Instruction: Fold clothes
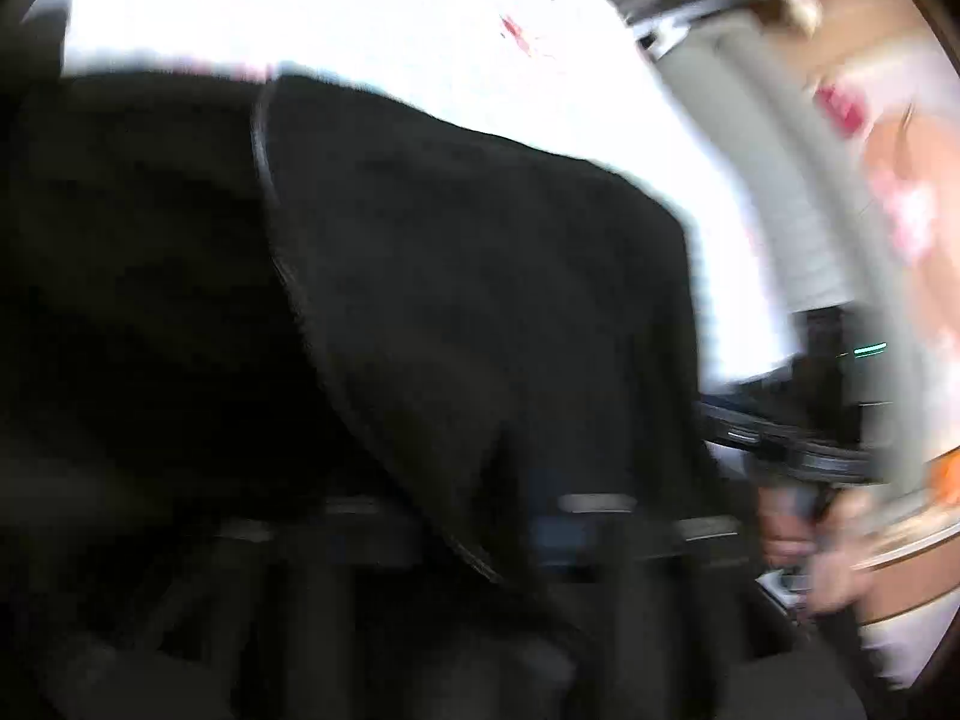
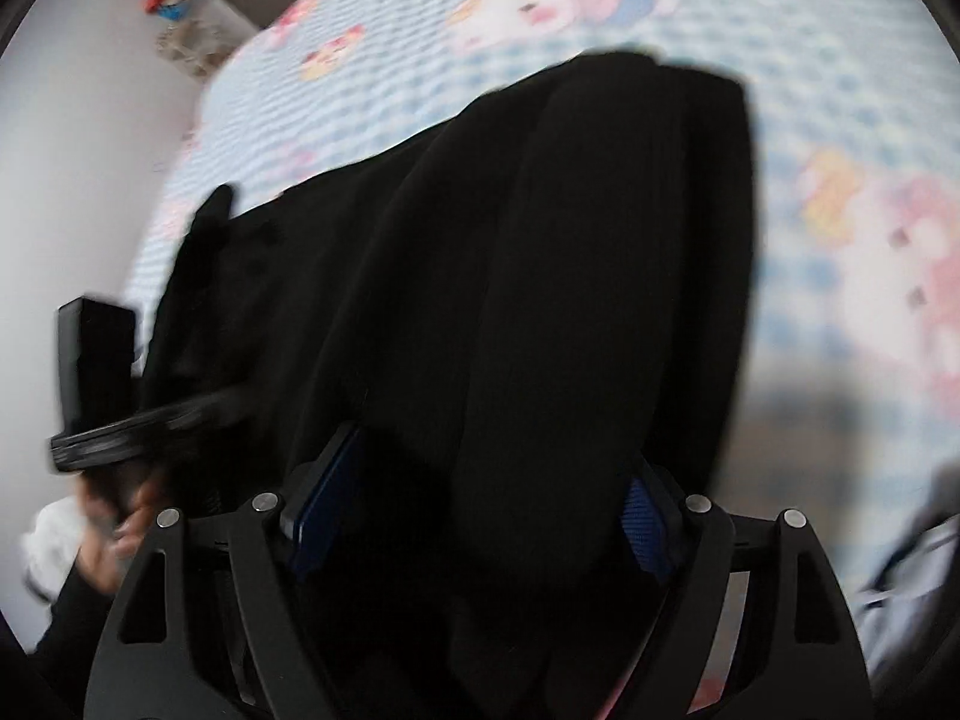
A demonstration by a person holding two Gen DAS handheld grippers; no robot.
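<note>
Both wrist views are coming through motion-blurred, so fine detail is staying soft

Black garment (image 2: 540,300) is lying bunched on the bed, over a pale blue checked sheet (image 2: 810,120) with pink and yellow cartoon prints. In the right wrist view it is filling the middle of the frame in long thick folds, running from the far edge of the cloth down to the camera

Right gripper (image 2: 480,516) is pointing down at the garment. Its jaws are standing wide apart, blue pads (image 2: 324,510) showing on both sides, with a fat fold of the black cloth sitting between them. Whether the pads are actually pressing on that fold is hard to tell through the blur; it is reading as released rather than clamped

Left gripper (image 2: 198,234) is showing at the left of the right wrist view, jaws closed together at the garment's left edge, probably pinching cloth there, though the contact itself is not resolving. A hand (image 2: 114,516) in a dark sleeve is holding its handle just below

In the left wrist view the black garment (image 1: 420,300) is covering most of the frame, a stitched hem curving across it, and the overexposed sheet (image 1: 360,30) is lying beyond. The right gripper (image 1: 798,450) is appearing at the right edge with a hand (image 1: 822,564) under it
</note>
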